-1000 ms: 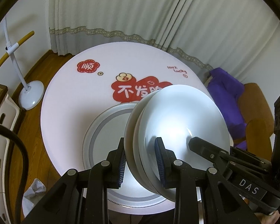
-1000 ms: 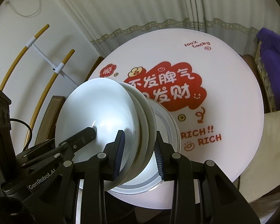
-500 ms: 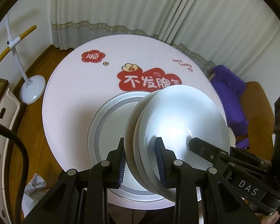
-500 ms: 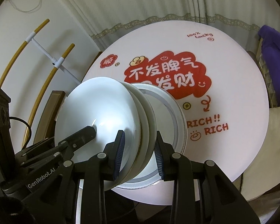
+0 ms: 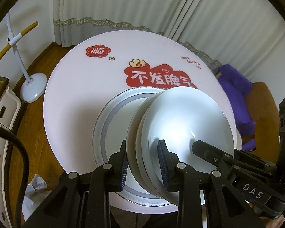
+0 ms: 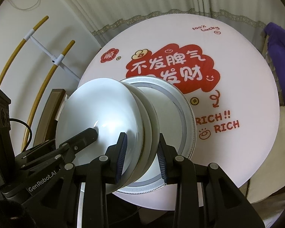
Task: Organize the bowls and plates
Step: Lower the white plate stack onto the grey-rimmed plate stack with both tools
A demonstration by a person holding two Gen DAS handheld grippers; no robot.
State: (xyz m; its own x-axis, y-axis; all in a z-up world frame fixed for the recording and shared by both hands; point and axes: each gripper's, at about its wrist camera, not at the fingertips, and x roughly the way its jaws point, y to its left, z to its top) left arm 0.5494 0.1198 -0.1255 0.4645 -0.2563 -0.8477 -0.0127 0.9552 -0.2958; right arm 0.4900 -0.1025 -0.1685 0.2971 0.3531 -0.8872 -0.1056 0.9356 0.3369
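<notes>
Gripping stacked bowls above plate, both grippers.

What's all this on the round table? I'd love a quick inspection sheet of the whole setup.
Surface: round table, pale cover with red print.
Job's things: stack of white bowls held on edge over a grey-rimmed plate lying flat on the table.
Clutter: crumpled bag on the floor.
Grippers: left hand-held gripper and right hand-held gripper each clamp the stack's rim from opposite sides.
Cables: black cable at the left.
Surroundings: curtains, white stand, purple cloth on a chair.
</notes>
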